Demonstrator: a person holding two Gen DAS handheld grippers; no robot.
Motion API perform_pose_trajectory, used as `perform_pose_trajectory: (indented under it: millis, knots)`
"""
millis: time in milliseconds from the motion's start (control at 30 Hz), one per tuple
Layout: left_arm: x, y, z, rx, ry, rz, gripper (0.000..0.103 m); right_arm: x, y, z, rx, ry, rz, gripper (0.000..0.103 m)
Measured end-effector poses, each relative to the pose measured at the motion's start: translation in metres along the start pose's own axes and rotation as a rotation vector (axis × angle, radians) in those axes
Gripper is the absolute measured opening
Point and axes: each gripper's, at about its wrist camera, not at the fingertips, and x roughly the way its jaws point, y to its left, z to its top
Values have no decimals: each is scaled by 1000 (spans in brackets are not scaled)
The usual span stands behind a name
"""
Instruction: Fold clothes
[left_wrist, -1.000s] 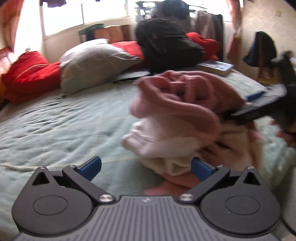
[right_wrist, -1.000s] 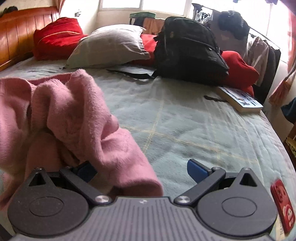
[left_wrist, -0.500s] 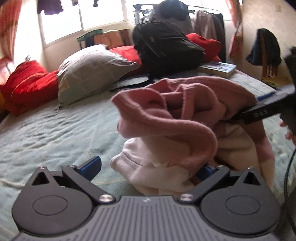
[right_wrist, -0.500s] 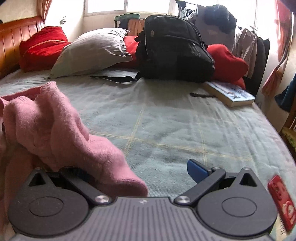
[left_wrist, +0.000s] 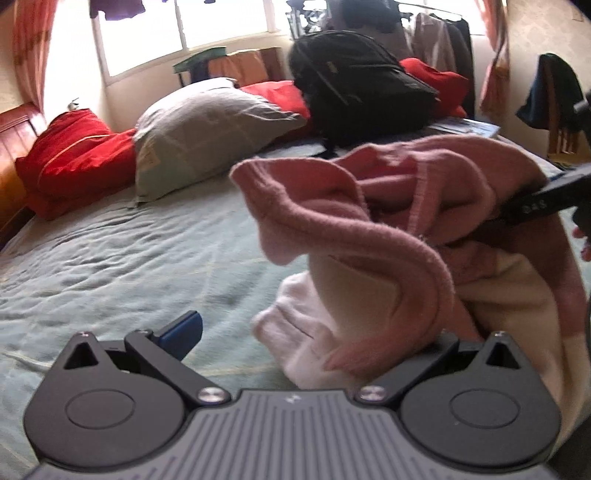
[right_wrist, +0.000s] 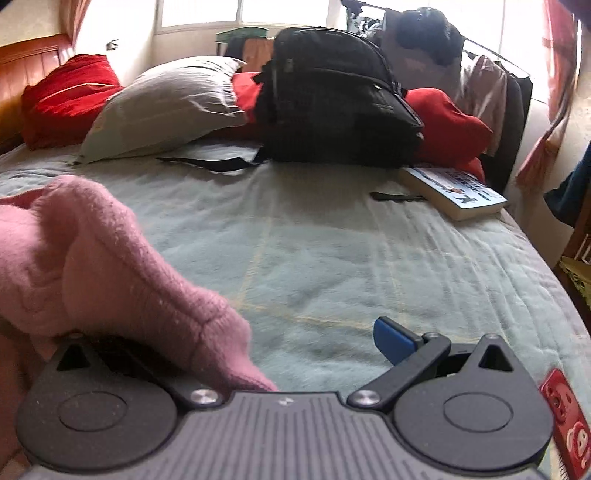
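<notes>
The left tongs (left_wrist: 317, 332) stand wide, their left blue pad (left_wrist: 183, 334) bare over the bedspread (left_wrist: 129, 258) while the right pad is buried under the pink sweater (left_wrist: 369, 229); nothing shows them pinching the cloth, which merely drapes over that side. The right tongs (right_wrist: 258, 343) are also spread wide, with the right blue pad (right_wrist: 393, 339) clear above the blanket and the left finger hidden beneath a fold of the sweater (right_wrist: 92, 266); whether that fold is gripped or only lying across the finger cannot be told. In the left wrist view the sweater hangs bunched just ahead of the tongs, lifted off the bed, a thick pink roll curling down the middle and a pale cream inner face showing below it. At the right edge of that view a dark finger of the right tongs (left_wrist: 543, 201) reaches into the upper part of the cloth, with fingertips of a hand (left_wrist: 580, 243) just below it. Farther out, on the head end of the bed, lie a grey pillow (right_wrist: 166, 99), red cushions (right_wrist: 62, 96) by the wooden headboard (right_wrist: 22, 70), and a black backpack (right_wrist: 332, 103) with its strap trailing on the bedspread. A book (right_wrist: 454, 192) rests near the right edge of the bed, beside another red cushion (right_wrist: 447, 125). Clothes hang on a rack (right_wrist: 484, 88) by the bright window.
</notes>
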Motion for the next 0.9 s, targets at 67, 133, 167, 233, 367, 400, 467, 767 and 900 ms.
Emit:
perform_pose_trajectory:
  millis: [67,133,167,233,367,400,467,767,900]
  knots:
    - [2,4,3,-11,-4,17,102,6,-5,1,11,8,1,103]
    - [6,9,7,-22,-9,33,102,12,-10,3,22,16,3,103]
    - [7,11,9,-27,-12,42,102,15,-12,4,25,16,1,103]
    - [12,16,15,-35,-15,61,102,19,-16,5,31,16,-3,103]
    - [25,22,25,-29,-14,85,102,24,-23,8,32,16,-3,103]
    - [29,24,28,-29,-10,90,102,26,-24,9,30,18,-4,103]
    - [37,26,32,-32,0,82,102,30,-26,9,30,25,-3,103]
    - [67,43,32,-7,51,139,102,40,-31,14,44,36,1,103]
    - [88,56,34,-13,78,179,102,48,-30,22,31,44,-15,103]
